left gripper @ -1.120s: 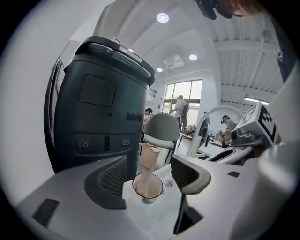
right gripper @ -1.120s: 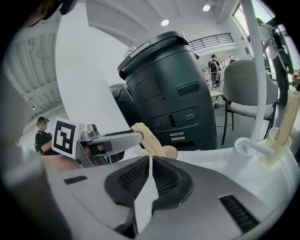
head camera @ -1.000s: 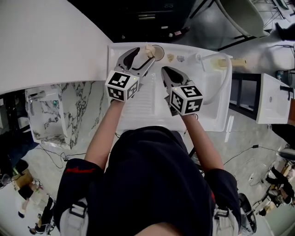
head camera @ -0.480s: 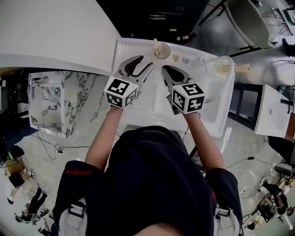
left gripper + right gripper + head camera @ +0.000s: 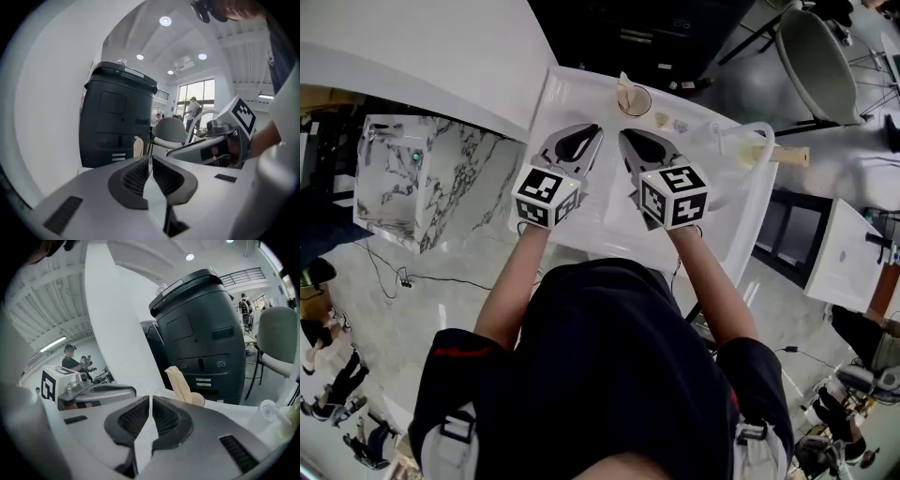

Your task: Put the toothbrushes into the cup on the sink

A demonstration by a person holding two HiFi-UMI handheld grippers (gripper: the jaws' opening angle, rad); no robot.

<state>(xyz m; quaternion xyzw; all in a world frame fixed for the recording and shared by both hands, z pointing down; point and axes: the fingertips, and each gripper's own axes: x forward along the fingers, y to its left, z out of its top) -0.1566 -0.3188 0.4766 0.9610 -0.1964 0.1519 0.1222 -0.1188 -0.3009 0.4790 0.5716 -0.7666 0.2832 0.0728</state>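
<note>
A round cup (image 5: pixel 634 100) stands on the back rim of the white sink (image 5: pixel 572 89), with pale beige toothbrushes (image 5: pixel 624 90) upright in it. My left gripper (image 5: pixel 587 131) hovers over the sink, short of the cup. Its jaws have just been closing and are shut with nothing between them (image 5: pixel 150 162). My right gripper (image 5: pixel 625 137) is beside it, also shut and empty (image 5: pixel 150 401). From the right gripper view the toothbrushes (image 5: pixel 180 382) rise just beyond the jaws. A toothbrush (image 5: pixel 138 146) also shows ahead in the left gripper view.
A curved white faucet (image 5: pixel 752 134) with a beige handle (image 5: pixel 786 156) arches over the basin on the right. Two small items (image 5: pixel 669 121) lie on the rim next to the cup. A dark bin (image 5: pixel 116 119) stands behind the sink, and a marble cabinet (image 5: pixel 403 187) at the left.
The left gripper was open at the cup; it has since drawn back toward me and shut empty. The right gripper shifted slightly. The toothbrushes stay in the cup.
</note>
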